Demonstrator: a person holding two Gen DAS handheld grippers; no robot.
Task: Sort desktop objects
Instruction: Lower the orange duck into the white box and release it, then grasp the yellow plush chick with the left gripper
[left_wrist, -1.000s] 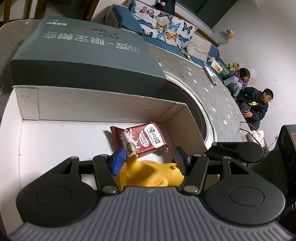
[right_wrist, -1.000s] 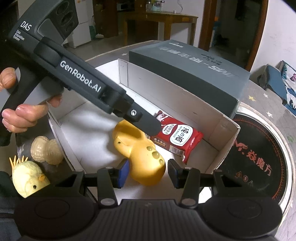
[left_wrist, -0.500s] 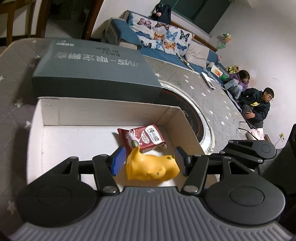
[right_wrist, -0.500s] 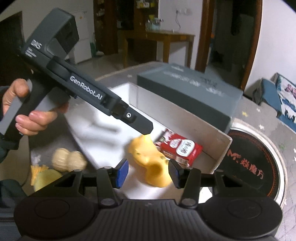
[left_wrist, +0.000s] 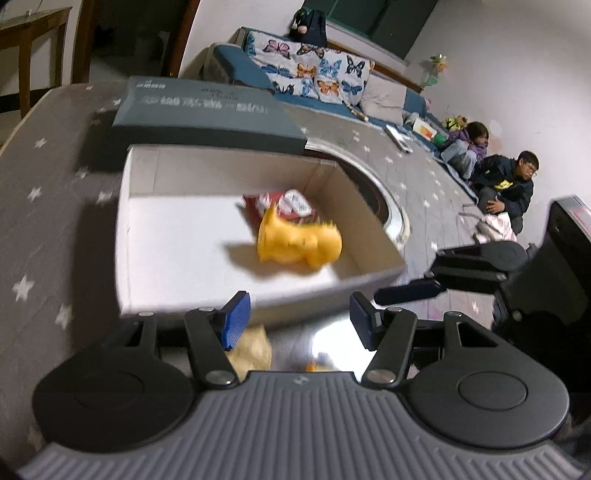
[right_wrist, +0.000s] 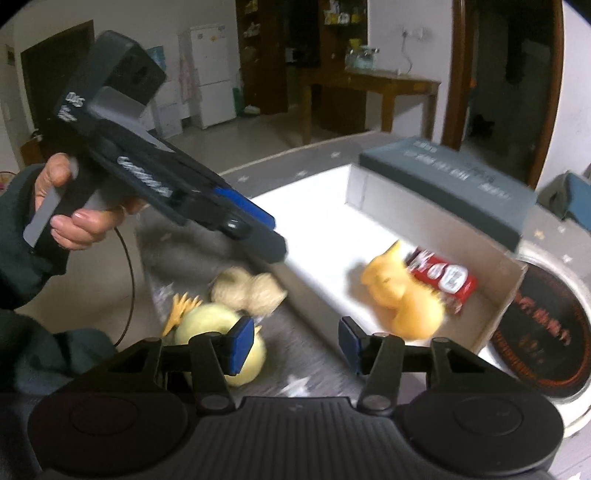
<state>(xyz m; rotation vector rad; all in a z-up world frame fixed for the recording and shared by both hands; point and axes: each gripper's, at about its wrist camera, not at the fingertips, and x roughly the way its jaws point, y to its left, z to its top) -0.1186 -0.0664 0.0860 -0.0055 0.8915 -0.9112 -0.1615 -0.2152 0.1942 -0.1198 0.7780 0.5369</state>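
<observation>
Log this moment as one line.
yellow rubber toy: inside white cardboard box, by red snack packet | left gripper: jaws apart, empty | right gripper: jaws just been opening, empty

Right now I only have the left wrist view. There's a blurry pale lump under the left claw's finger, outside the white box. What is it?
Observer: In the right wrist view it reads as a beige knobbly toy, lying on the table just outside the white box.
Operator: Is anything else still unsorted out there?
Observer: Yes, a pale yellow chick toy with an orange crest sits right next to the beige one.
Operator: What's holding the left claw?
Observer: A hand in a dark sleeve grips its handle, with the left claw hanging over the box's near edge.
</observation>
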